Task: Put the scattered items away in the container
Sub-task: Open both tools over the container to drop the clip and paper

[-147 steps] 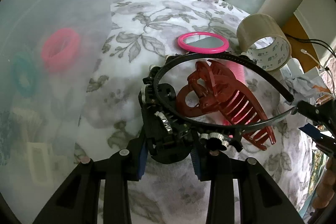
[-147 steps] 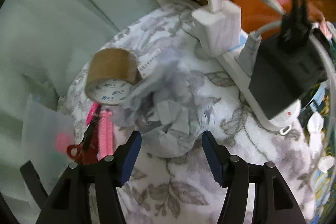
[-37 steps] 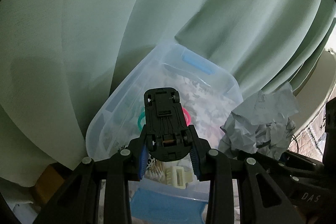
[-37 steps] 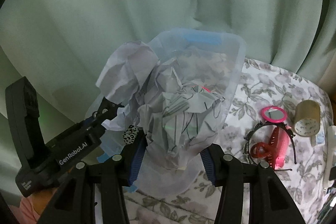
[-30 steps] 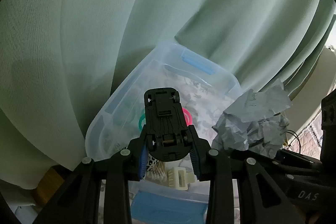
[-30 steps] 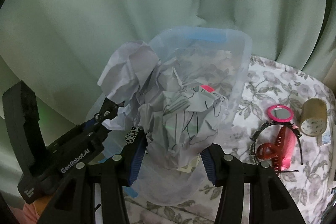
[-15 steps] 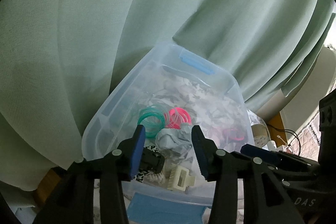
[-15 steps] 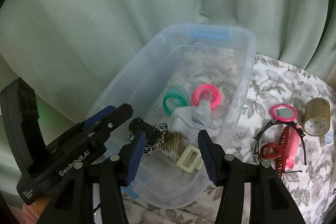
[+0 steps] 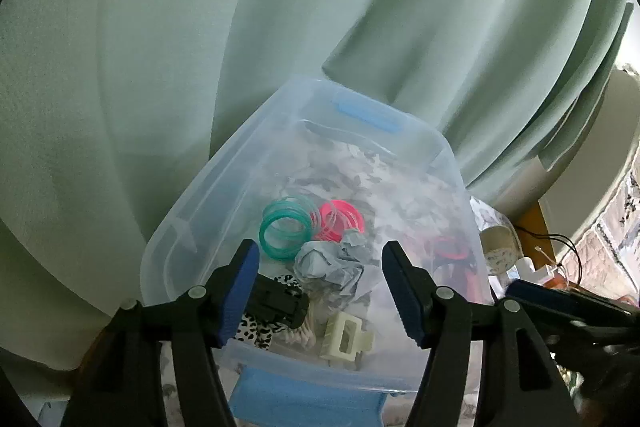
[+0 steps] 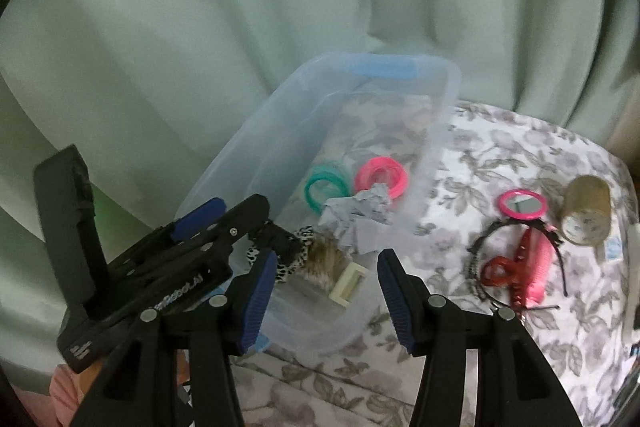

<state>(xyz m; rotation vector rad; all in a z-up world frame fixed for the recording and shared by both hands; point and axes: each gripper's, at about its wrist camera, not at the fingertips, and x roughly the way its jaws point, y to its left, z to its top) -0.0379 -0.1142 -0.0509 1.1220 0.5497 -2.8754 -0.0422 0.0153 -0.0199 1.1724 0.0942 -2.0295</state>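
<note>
The clear plastic bin point(image 9: 188, 219) with blue handles sits against the green curtain. In it lie a black toy car point(image 9: 276, 301), crumpled grey paper point(image 9: 332, 263), a teal coil point(image 9: 286, 229), a pink coil point(image 9: 340, 219) and a cream clip point(image 9: 346, 337). My left gripper point(image 9: 320, 251) hovers over the bin's near end, its jaws opening with nothing between them. My right gripper point(image 10: 326, 259) stands open and empty above the bin's near corner. The paper point(image 10: 356, 211) rests below it by the coils.
On the floral cloth right of the bin lie a pink mirror point(image 10: 522, 203), a tape roll point(image 10: 586, 211), a black headband point(image 10: 480, 247), a red claw clip point(image 10: 508, 267) and a pink comb point(image 10: 538, 275). A leopard scrunchie point(image 10: 296, 259) lies in the bin.
The left gripper let go of the black toy car and the right let go of the crumpled paper; both now lie in the bin. The left jaws have spread wider.
</note>
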